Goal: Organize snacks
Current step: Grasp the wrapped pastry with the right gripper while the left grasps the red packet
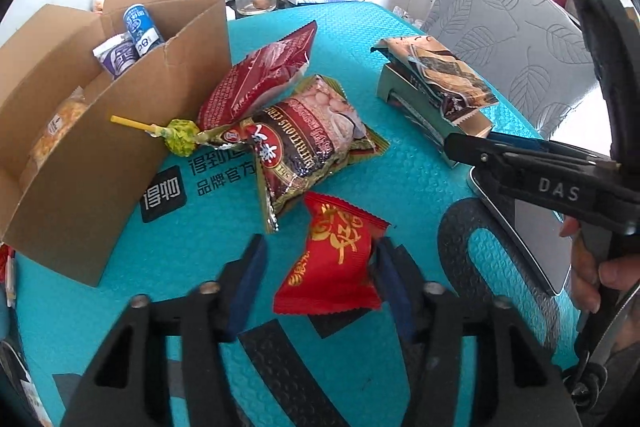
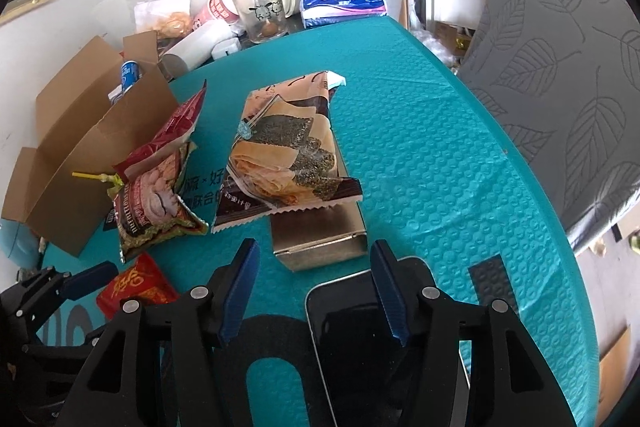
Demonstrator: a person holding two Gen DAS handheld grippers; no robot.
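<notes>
Glossy foil red snack packet point(image 1: 334, 263), matt brown cardboard box point(image 1: 92, 163), dimpled teal plastic mat point(image 2: 420, 155)

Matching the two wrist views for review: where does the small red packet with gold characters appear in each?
Left wrist: red packet lies low and centre on the teal mat, between the fingers of the left tongs.
Right wrist: red packet at lower left, partly cut off by the tongs' black frame.
Shared landmark: the cardboard box, left of the snacks in both.
</notes>
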